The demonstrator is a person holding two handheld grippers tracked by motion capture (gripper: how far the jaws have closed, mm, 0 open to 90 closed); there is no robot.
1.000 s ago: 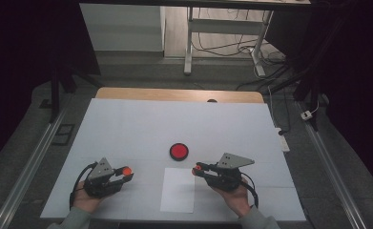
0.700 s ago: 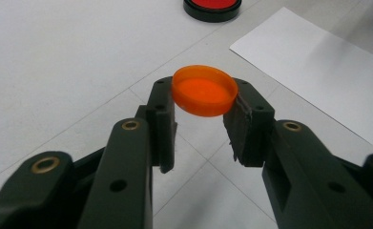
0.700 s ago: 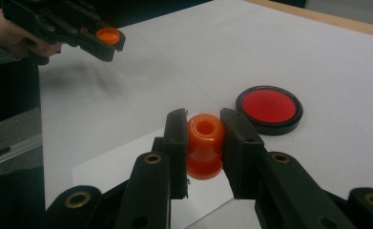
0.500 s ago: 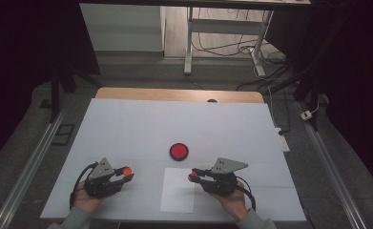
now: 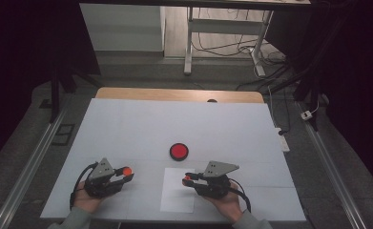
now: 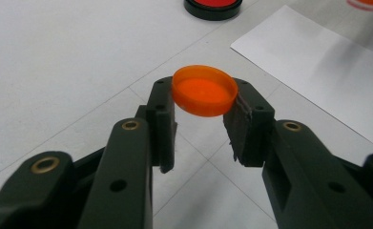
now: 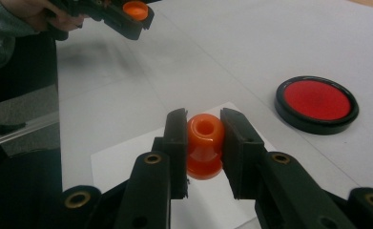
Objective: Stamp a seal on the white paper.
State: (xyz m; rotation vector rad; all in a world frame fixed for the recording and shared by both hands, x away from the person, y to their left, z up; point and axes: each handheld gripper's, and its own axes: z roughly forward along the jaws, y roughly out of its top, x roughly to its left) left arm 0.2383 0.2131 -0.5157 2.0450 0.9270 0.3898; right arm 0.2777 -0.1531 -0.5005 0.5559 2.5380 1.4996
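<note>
My left tongs (image 6: 201, 131) pinch the cap (image 6: 204, 90) by its rim; my right tongs (image 7: 204, 149) clamp the bottle (image 7: 204, 145). Misaligned, the cap could pop free.

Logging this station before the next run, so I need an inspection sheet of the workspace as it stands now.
Surface: white table, wooden strip along the far edge.
Job's things: orange cap in the left gripper; small orange bottle in the right gripper, above the white paper sheet.
Clutter: red disc with black rim beyond the sheet.
Grippers: both shut on their parts, apart from each other.
Cables: black cable loops behind the right gripper; loose wires on the floor beyond the table.
Surroundings: dim room, metal desk legs behind.
</note>
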